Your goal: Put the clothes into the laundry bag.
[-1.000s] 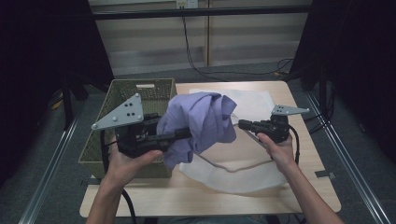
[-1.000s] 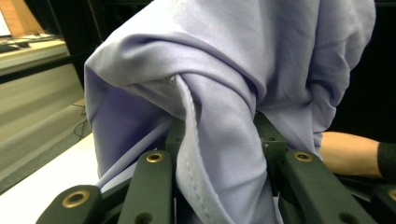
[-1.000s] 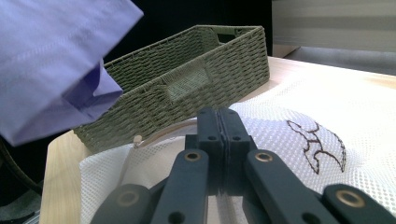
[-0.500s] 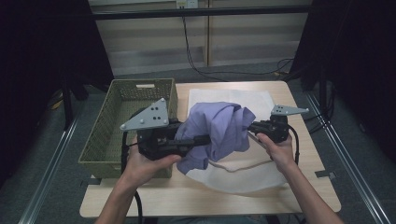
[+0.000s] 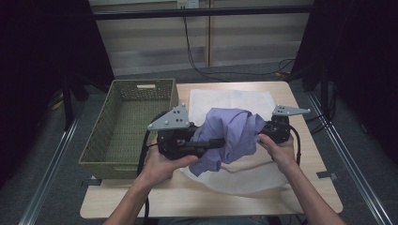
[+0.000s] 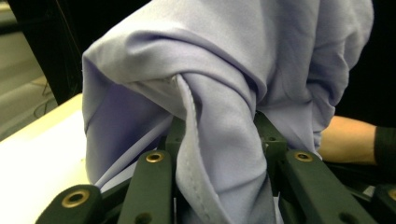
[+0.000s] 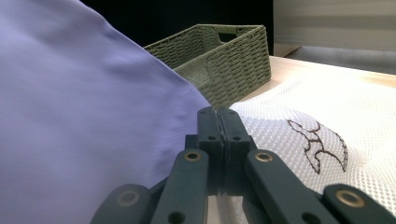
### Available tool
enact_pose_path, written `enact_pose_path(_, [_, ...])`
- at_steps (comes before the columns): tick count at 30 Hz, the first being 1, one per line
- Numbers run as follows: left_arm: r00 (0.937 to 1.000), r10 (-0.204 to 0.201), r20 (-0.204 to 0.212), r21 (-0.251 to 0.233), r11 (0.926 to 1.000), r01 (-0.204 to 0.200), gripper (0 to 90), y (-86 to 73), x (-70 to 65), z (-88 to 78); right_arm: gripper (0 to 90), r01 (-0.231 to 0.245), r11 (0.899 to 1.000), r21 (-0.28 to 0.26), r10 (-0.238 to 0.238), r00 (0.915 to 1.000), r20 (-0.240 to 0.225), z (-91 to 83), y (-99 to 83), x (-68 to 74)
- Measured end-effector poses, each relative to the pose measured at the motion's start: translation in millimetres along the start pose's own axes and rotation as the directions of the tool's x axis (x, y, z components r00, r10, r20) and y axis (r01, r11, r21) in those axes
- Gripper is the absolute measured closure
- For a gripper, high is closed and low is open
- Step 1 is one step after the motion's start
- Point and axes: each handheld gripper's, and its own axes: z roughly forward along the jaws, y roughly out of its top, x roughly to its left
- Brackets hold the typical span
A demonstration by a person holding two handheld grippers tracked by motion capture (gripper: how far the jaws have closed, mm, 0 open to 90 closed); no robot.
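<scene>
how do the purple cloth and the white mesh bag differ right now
The purple cloth is lifted and bunched, clamped in the left tongs; the white mesh bag lies flat on the table. The cloth is smooth and plain; the bag is netted, with a dark embroidered mark. Both are soft fabric.

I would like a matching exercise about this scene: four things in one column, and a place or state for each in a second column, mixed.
Things
1. purple cloth
2. woven basket
3. white mesh bag
4. right gripper

Places or states
A. lies flat on the table, under the cloth
B. jaws pressed together
C. bunched up, held in the left gripper
D. stands at the table's left side

Pairs: 1-C, 2-D, 3-A, 4-B
</scene>
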Motion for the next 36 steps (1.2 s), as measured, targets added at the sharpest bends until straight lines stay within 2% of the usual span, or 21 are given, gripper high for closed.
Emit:
enact_pose_path(4, [0.9995,-0.033,0.001,0.026,0.9991,0.033,65.9,-8.8,9.1,9.3,89.2,-0.001,1.000,0.001,0.001,1.0000,0.000,0.2,-0.1,0.2])
enact_pose_path(9, [0.9973,-0.069,-0.027,0.046,0.9965,0.070,66.0,-19.0,20.3,15.9,89.3,0.000,1.000,0.002,0.000,1.0000,-0.001,0.2,-0.2,0.2])
enact_pose_path(14, [0.9962,-0.070,-0.052,0.074,0.9945,0.074,66.0,-27.3,28.4,19.2,89.2,0.002,1.000,0.000,-0.002,1.0000,-0.001,-0.1,-0.1,-0.1])
enact_pose_path(19, [0.9946,-0.086,-0.058,0.093,0.9915,0.091,65.9,-34.4,33.7,23.3,89.2,0.000,1.000,0.001,0.000,1.0000,-0.003,0.0,-0.2,-0.3])
enact_pose_path(22, [0.9940,-0.091,-0.061,0.095,0.9908,0.096,66.0,-35.0,35.3,23.8,89.2,0.000,1.000,0.004,0.000,1.0000,-0.004,0.1,-0.1,0.2])
enact_pose_path(26, [0.9952,-0.071,-0.067,0.083,0.9936,0.077,66.0,-28.6,30.9,21.4,89.2,0.001,1.000,-0.003,-0.001,1.0000,-0.001,-1.4,0.8,-0.4])
enact_pose_path(31, [0.9943,-0.085,-0.065,0.107,0.9901,0.092,66.0,-32.7,34.4,32.9,89.2,0.001,1.000,-0.001,-0.001,1.0000,0.001,-1.8,1.2,-0.3])
enact_pose_path(32, [0.9934,-0.096,-0.063,0.113,0.9882,0.103,66.0,-37.2,38.9,40.1,89.3,0.006,1.000,-0.001,-0.006,1.0000,0.000,-1.4,1.1,-0.2])
enact_pose_path(36, [0.9929,-0.100,-0.063,0.141,0.9840,0.109,65.9,-43.6,44.6,51.1,89.3,0.000,1.000,0.006,0.000,1.0000,-0.001,-0.6,0.5,0.1])
